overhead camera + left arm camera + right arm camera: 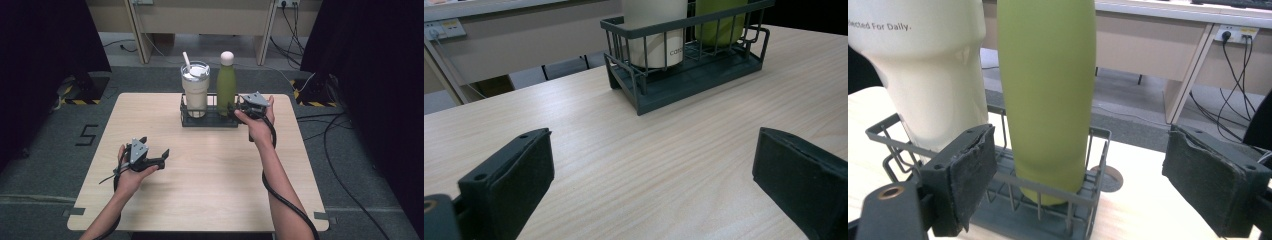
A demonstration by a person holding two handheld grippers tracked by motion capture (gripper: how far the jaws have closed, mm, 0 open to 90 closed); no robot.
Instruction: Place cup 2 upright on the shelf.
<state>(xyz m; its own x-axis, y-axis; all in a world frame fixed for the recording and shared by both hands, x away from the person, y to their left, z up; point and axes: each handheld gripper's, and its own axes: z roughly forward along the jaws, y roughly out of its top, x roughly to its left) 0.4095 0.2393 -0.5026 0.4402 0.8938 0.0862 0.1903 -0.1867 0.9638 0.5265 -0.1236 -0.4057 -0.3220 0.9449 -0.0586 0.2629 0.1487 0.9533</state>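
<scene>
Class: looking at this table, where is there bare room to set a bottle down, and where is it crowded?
Free: the table between the left gripper and the right forearm, and its near edge. Also the far left corner beside the rack. Crowded: the rack, holding tumbler and bottle, with the right gripper against it.

In the right gripper view the green bottle (pixel 1047 95) and cream tumbler (pixel 930 70) are cut off at the top edge.

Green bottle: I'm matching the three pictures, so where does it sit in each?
High view: the green bottle stands at top centre, in the wire basket.
Left gripper view: its base shows at the top edge.
Right gripper view: centre.
Shared landmark: the cream tumbler beside it.
</scene>
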